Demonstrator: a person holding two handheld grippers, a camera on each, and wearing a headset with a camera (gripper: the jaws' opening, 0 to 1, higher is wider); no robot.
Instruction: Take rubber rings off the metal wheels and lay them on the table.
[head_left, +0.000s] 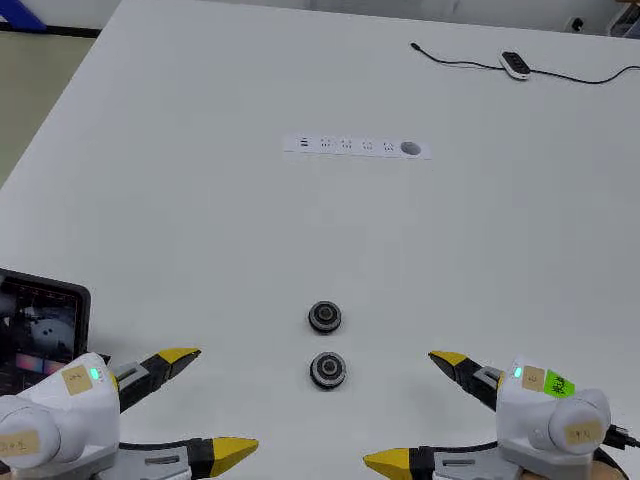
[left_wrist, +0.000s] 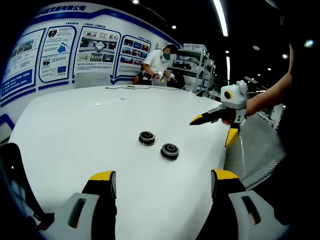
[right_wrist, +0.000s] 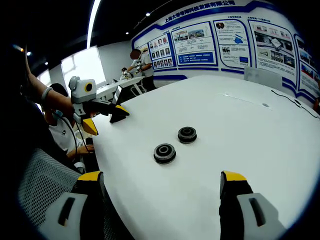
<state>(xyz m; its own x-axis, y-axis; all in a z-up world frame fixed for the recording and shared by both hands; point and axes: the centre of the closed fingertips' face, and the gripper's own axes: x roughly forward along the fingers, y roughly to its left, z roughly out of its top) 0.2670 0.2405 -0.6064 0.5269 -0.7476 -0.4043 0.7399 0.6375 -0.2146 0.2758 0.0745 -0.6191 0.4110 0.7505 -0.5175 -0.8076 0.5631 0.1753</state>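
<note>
A wide white surface (head_left: 180, 200) carries a power strip (head_left: 355, 146), and everything else lies on the person's side of that strip. The left tongs (head_left: 208, 403) and the right tongs (head_left: 416, 410) hover well short of the power strip, one to each side of it. Both have their yellow-tipped jaws spread wide apart and hold nothing. A tablet (head_left: 40, 325) lies well to the left of the strip, just beside the left tongs.

Two metal wheels lie flat between the tongs, well apart from the strip. The first wheel (head_left: 324, 317) is the closer to the strip, and the second wheel (head_left: 328, 370) lies just beyond it, near but not touching. Each wears a black rubber ring (right_wrist: 164, 160) round its rim, so neither has been stripped yet.

The wheels look solid, stiff and heavy for their size, with smooth faces, so lying flat they may skate across the slick surface if pushed. The rings are probably soft and stretchy but seated tightly, so they should resist and then let go suddenly. A sensible hold would be one pair of tongs clamped across a wheel's metal sides to pin it. The other pair would pinch the ring's outer edge and peel it over the rim. The second wheel, farther from the strip, looks the easier reach
</note>
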